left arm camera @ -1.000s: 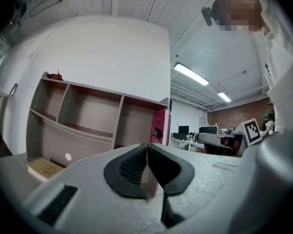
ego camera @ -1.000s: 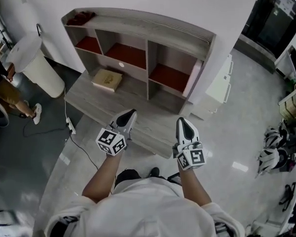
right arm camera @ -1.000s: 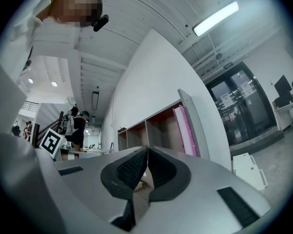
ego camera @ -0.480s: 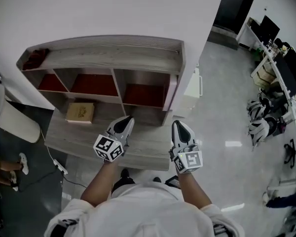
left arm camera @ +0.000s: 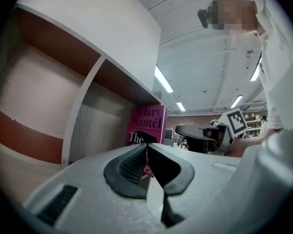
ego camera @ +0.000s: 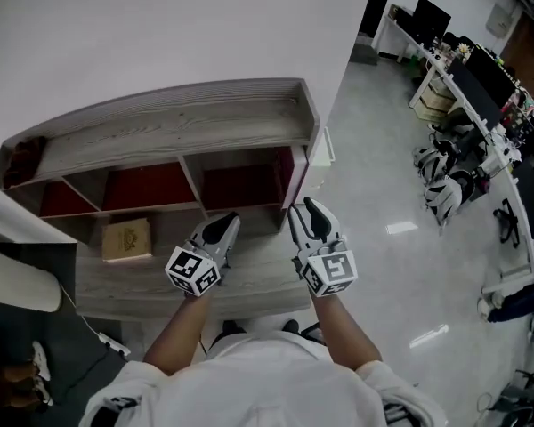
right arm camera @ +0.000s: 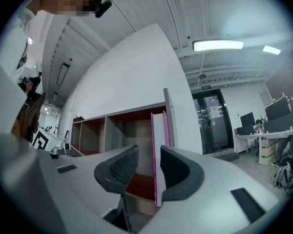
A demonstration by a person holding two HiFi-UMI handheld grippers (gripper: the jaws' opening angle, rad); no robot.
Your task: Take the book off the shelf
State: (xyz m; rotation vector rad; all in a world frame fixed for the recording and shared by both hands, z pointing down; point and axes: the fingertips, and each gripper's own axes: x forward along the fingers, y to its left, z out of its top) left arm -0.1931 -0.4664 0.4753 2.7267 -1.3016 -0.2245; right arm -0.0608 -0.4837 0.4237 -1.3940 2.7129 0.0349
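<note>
Now the jaws of my right gripper have just been opening, empty, facing the pink book; left gripper jaws closed.

A plain white wall is seen at the back, and a glossy grey floor is spread to its right, where light is reflected. A row of desks with monitors is placed along the far right side. Long ceiling lamps are lit, and a dark glass door is seen beyond.

pink book, grey woodgrain shelf
</note>
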